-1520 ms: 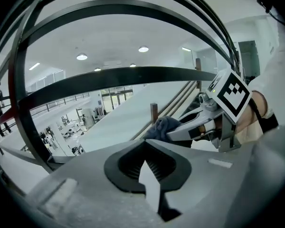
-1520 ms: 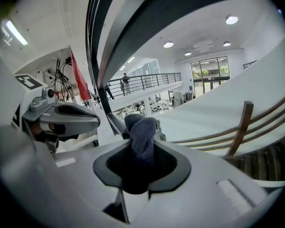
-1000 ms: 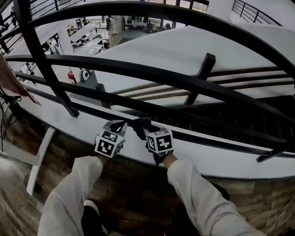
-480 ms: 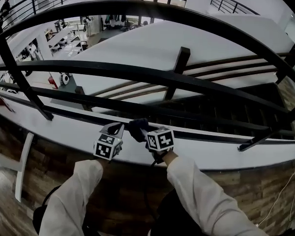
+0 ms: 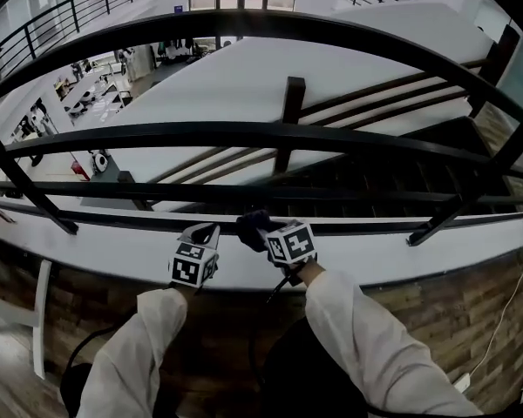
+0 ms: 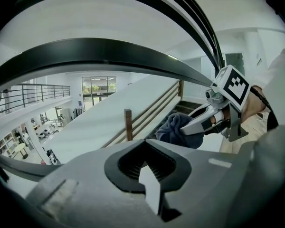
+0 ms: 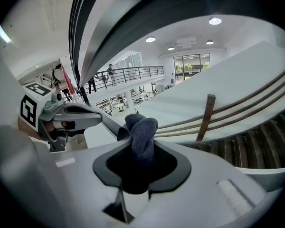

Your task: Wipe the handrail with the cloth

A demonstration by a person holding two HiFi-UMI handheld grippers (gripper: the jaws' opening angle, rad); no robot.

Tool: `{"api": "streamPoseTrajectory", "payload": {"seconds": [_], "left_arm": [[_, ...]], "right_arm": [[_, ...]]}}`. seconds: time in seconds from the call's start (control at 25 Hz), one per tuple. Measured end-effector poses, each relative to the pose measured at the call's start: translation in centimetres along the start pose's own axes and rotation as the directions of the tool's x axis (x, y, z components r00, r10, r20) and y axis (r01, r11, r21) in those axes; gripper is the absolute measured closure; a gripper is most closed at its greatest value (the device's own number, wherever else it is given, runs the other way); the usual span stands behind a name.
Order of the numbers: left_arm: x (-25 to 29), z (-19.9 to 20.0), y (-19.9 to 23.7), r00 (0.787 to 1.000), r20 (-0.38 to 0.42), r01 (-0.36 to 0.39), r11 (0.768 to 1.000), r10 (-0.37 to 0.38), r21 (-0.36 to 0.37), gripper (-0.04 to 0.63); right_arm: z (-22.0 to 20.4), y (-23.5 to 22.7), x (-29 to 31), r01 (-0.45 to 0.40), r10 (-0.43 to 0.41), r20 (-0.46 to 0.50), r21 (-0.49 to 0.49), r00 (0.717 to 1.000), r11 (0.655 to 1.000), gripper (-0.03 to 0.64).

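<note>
L hand-held gripper (image 5: 207, 232) jaws together, empty; R hand-held gripper (image 5: 260, 233) clamps cloth (image 7: 143, 132).

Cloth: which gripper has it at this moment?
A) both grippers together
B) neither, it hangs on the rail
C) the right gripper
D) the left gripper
C: in the right gripper view the dark cloth is clamped between the jaws of the right gripper, while the left gripper has its jaws together on nothing.
</note>
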State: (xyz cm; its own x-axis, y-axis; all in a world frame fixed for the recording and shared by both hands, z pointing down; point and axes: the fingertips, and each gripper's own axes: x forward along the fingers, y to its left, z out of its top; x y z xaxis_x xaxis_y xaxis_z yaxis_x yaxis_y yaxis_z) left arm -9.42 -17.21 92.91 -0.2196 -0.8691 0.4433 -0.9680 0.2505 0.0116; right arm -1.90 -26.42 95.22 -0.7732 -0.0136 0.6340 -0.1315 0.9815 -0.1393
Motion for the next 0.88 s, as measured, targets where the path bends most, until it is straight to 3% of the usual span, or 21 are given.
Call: {"api": "streamPoseTrajectory", "payload": {"seconds": [0.44,0.88], "left_arm": [[4.2,0.7,-8.1,0.992,-0.035,0.123,0.99,-0.121,0.073,0.597],[7.7,1.9,-15.8,0.967,-0.071,0.253,0.961,-0.246,0.109,0.597]], "right_arm": [[-4.1,-7.5,-5.3,0.115,-0.117,0.043,0.049,0.992,0.992,0.528],[-7.2,-13.1,-9.6,0.204,-0.209,0.068,0.072,0.976,0.976,0.526]]}}
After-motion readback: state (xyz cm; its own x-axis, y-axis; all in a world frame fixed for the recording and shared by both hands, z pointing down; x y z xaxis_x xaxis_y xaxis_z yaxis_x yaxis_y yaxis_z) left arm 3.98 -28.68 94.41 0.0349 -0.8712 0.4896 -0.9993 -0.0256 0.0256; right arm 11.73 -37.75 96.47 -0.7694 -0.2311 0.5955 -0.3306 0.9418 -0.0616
